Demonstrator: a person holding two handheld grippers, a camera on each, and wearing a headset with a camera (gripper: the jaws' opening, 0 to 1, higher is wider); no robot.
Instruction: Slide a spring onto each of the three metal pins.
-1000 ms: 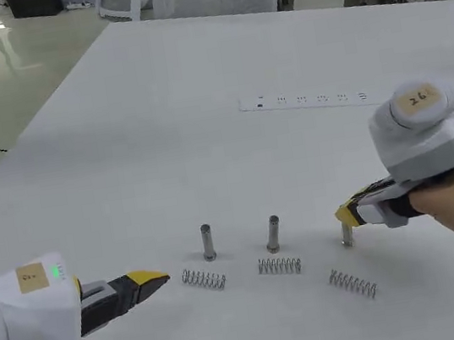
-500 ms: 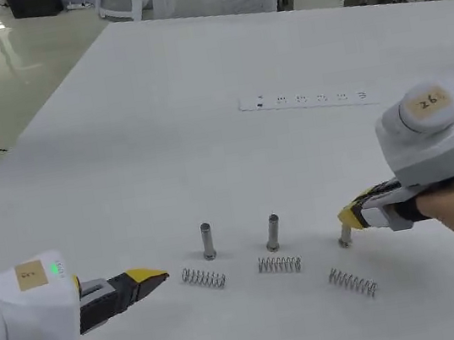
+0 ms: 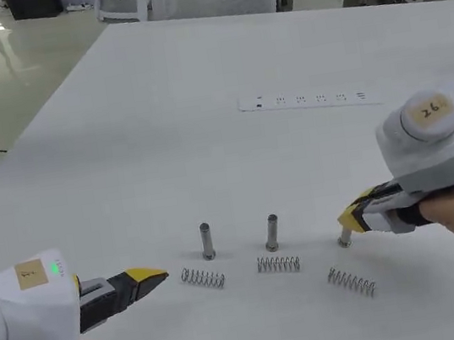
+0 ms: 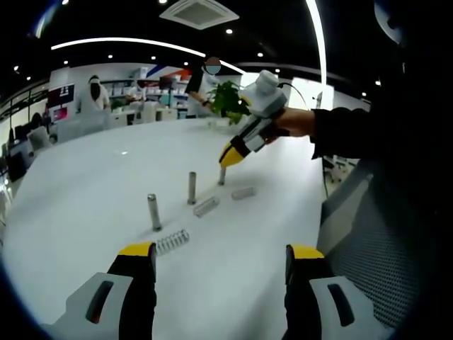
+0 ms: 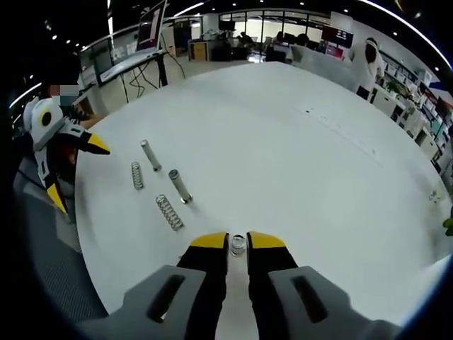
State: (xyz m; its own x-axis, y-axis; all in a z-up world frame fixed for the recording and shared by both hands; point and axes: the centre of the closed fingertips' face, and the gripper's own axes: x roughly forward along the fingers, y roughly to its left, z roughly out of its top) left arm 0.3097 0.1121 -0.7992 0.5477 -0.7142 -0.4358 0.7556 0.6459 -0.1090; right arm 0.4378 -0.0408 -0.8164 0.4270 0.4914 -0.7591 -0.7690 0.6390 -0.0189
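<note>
1. Three metal pins stand upright in a row on the white table [image 3: 199,97]: the left pin [image 3: 207,241], the middle pin [image 3: 271,232] and the right pin [image 3: 344,240].
2. Three springs lie flat on the table, one just in front of each pin: the left spring [image 3: 203,278], the middle spring [image 3: 278,264] and the right spring [image 3: 351,282]. None sits on a pin.
3. We see the right gripper [image 3: 347,220] at the right pin. In the right gripper view its jaws are drawn almost together, clenched on the pin's top between the yellow tips.
4. We see the left gripper [image 3: 181,320] low at the near left, jaws spread wide and holding nothing, near the left spring but apart from it.
5. A power strip [image 3: 309,99] lies farther back.
</note>
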